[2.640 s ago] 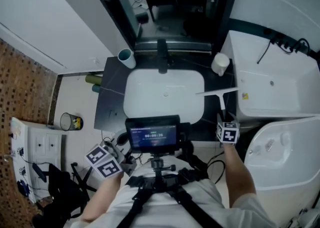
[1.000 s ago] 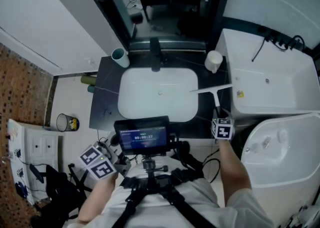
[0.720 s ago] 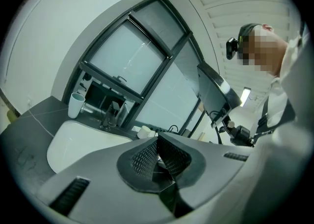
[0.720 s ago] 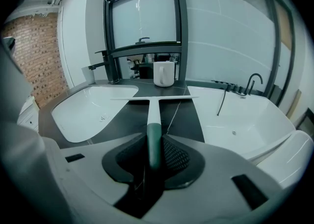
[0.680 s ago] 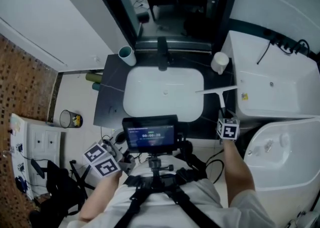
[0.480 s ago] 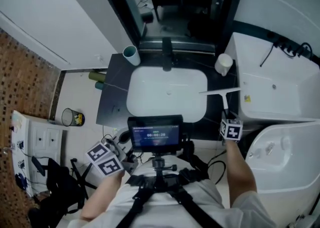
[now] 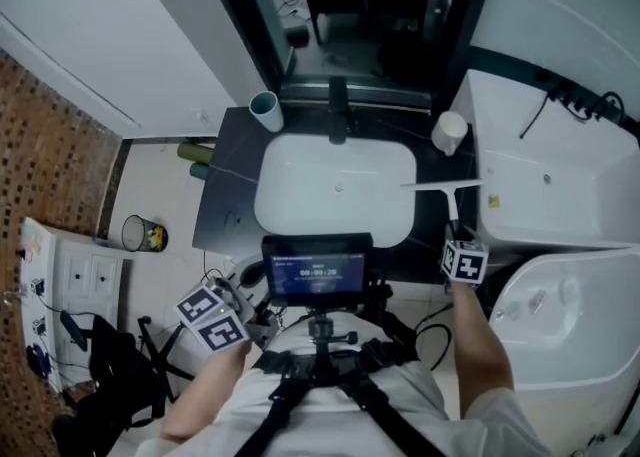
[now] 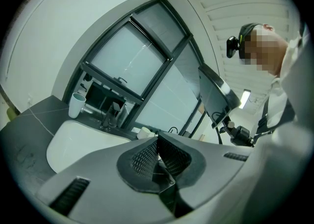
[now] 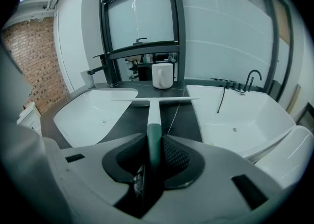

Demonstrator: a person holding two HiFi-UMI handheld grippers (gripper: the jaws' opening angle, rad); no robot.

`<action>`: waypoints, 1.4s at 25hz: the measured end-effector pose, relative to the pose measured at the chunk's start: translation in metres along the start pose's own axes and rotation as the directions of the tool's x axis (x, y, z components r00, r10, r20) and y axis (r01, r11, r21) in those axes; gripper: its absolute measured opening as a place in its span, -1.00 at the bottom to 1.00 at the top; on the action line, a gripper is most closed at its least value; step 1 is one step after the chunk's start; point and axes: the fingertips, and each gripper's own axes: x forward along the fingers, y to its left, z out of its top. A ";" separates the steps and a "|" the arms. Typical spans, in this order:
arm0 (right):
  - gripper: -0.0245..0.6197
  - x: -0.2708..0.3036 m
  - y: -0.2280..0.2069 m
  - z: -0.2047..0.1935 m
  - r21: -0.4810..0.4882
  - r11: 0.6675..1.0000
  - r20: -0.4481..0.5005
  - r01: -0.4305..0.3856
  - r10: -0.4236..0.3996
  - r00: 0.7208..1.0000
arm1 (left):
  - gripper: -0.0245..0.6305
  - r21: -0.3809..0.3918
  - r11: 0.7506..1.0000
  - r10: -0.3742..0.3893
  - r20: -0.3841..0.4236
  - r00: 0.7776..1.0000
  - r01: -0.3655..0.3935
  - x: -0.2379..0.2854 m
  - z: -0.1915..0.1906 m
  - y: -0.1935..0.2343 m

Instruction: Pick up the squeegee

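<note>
Since the earlier frames, the whole head view has slid a little in the picture, while both hands sit where they were relative to the dark stone countertop (image 7: pixel 222 217). The right gripper's jaws have just been closing, with a handle between them. Head view: the white T-shaped squeegee with a dark green grip (image 7: pixel 447 185) lies on the countertop's right strip, between the white oval sink basin (image 7: pixel 268 213) and the white bathtub (image 7: pixel 560 195). Its blade runs crosswise near the basin's right rim, and its handle runs back toward the person, straight into the right gripper (image 7: pixel 458 243). The left gripper (image 7: pixel 240 317) hangs well apart, off the countertop's front-left corner, so the right hand is plainly the nearer one. The jaws themselves are too small to read here. Left gripper view: left gripper (image 8: pixel 157 155) has its jaws pressed together with nothing in them, and the squeegee is out of sight. Right gripper view: right gripper (image 9: pixel 153 157) is clamped on the green grip, the meshed pads (image 9: pixel 174 157) against its sides, and the squeegee (image 9: pixel 153 115) extends dead ahead along the jaw line to the blade in front of the white ceramic mug (image 9: pixel 162 75). The lower end of the grip is hidden inside the gripper body. I cannot tell whether the blade has left the countertop; my reading is that the lift is yet to come.
</note>
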 end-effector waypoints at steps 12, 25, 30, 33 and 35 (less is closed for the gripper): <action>-0.63 -0.009 -0.004 0.008 -0.011 1.000 -0.004 0.022 -0.022 1.000 | -0.94 -0.009 1.000 -0.009 0.013 1.000 0.009 -0.003 0.000 0.002; -0.63 -0.031 -0.002 0.030 -0.025 0.998 0.014 0.066 -0.066 0.998 | -0.94 -0.021 1.000 -0.022 0.025 0.999 0.022 -0.010 -0.003 0.004; -0.63 -0.040 0.002 0.043 -0.035 0.997 0.041 0.062 -0.060 0.997 | -0.94 -0.026 0.999 -0.038 0.026 0.999 0.038 -0.009 -0.006 0.002; -0.63 -0.045 0.003 0.049 -0.035 0.997 0.048 0.067 -0.065 0.997 | -0.94 -0.028 0.999 -0.046 0.026 0.999 0.046 -0.009 -0.005 0.002; -0.63 -0.048 0.004 0.053 -0.031 0.997 0.048 0.070 -0.068 0.997 | -0.94 -0.029 0.998 -0.049 0.025 0.998 0.050 -0.009 -0.005 0.003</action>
